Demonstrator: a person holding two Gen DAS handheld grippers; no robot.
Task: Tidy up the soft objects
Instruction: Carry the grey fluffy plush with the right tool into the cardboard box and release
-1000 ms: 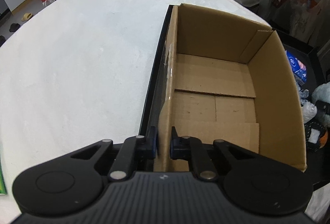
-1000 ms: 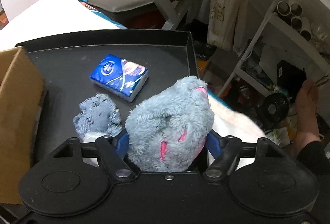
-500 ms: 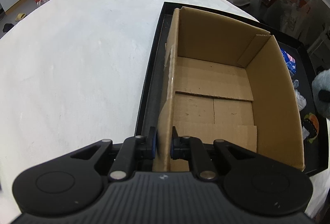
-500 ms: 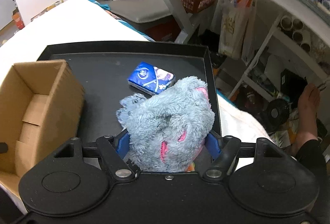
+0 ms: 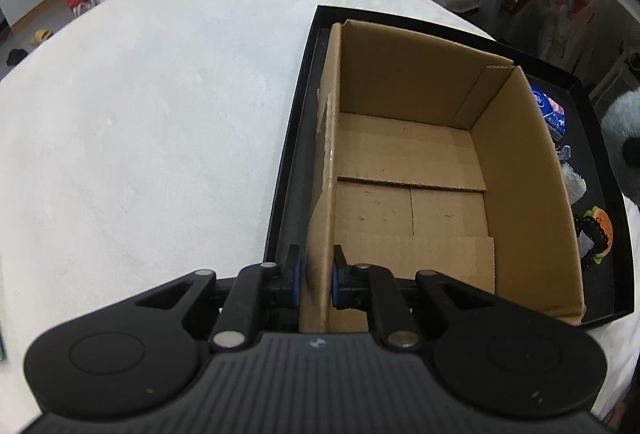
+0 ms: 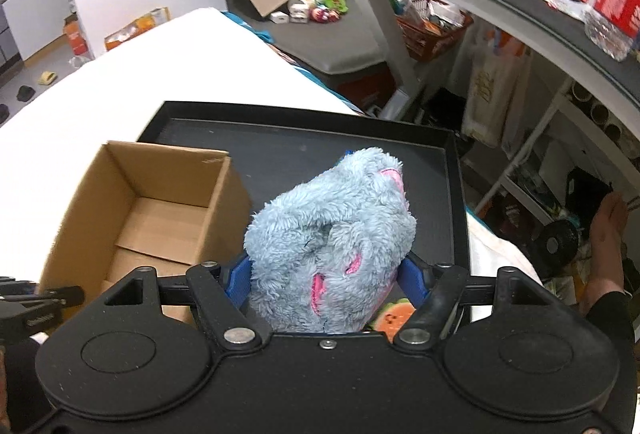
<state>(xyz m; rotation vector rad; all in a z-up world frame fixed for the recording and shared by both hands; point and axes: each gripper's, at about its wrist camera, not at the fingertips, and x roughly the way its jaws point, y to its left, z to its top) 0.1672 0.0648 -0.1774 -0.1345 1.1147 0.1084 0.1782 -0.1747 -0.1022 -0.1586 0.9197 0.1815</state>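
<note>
An open, empty cardboard box stands in a black tray; it also shows in the right wrist view. My left gripper is shut on the box's near left wall. My right gripper is shut on a fluffy blue plush toy with pink spots, held above the tray, to the right of the box. The plush shows at the right edge of the left wrist view. A blue tissue pack, a grey-blue soft item and a burger-shaped toy lie in the tray right of the box.
The tray lies on a white cloth-covered table. A watermelon-patterned item lies under the plush. A metal shelf rack with bags and a basket stands to the right. A person's bare foot is at the far right.
My right gripper has lifted the plush up and moved left toward the box, which has come into its view. The left gripper keeps its hold on the box wall.
</note>
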